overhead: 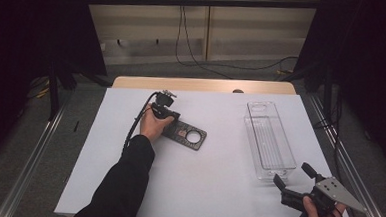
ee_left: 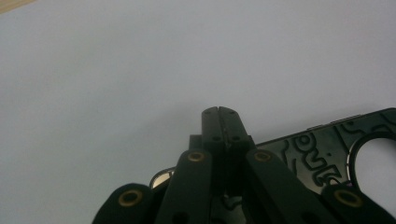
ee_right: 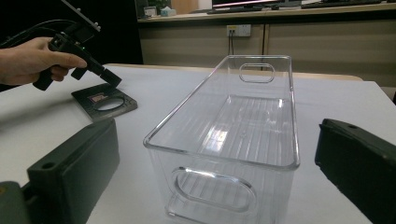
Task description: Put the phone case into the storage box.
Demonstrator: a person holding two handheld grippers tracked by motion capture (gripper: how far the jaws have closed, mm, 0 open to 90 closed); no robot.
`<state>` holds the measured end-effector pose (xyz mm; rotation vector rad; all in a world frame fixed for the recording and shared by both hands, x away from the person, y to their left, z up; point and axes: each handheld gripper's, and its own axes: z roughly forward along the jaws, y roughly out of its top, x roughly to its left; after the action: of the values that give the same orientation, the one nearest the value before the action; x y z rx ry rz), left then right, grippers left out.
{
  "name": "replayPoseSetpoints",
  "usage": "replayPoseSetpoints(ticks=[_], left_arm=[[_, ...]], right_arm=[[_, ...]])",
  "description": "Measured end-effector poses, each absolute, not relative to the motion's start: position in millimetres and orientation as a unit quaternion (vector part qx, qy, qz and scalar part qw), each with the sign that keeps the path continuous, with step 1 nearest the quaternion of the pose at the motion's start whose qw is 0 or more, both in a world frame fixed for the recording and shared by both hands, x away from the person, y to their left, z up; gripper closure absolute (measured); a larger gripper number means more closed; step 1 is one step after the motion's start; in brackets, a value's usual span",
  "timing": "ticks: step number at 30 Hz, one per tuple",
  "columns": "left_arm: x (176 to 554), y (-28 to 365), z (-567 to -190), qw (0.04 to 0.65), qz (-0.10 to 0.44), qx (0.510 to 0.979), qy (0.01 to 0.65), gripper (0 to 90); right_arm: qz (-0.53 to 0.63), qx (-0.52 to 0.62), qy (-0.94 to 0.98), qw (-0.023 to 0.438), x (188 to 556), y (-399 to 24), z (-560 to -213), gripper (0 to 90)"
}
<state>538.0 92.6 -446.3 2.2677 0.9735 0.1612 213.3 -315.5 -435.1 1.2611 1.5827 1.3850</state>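
A flat black plate (overhead: 187, 134) with a round hole lies on the white sheet left of centre; it also shows in the left gripper view (ee_left: 322, 154) and the right gripper view (ee_right: 105, 102). My left gripper (overhead: 168, 118) points down at the plate's near-left end, its jaws pressed together with nothing seen between them (ee_left: 219, 112); the right gripper view shows it too (ee_right: 109, 77). A clear rectangular plastic bin (overhead: 269, 140) stands empty at the right (ee_right: 224, 116). My right gripper (overhead: 292, 175) is open just before the bin's near end (ee_right: 217, 140).
The white sheet (overhead: 212, 179) covers most of the wooden table (overhead: 202, 84). A black cable (overhead: 132, 128) trails from the left gripper along the sleeve. Metal rails (overhead: 357, 187) run along both table sides, with dark curtains behind.
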Motion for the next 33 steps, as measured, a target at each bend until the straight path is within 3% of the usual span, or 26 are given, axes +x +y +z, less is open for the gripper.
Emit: replayPoseSetpoints(ticks=[33], left_arm=[[519.3,110.4,-443.8,0.317,0.058,0.879,0.352,90.0]], right_arm=[[0.531,0.482,0.61,0.339,213.1,-314.7,-434.8,0.0]])
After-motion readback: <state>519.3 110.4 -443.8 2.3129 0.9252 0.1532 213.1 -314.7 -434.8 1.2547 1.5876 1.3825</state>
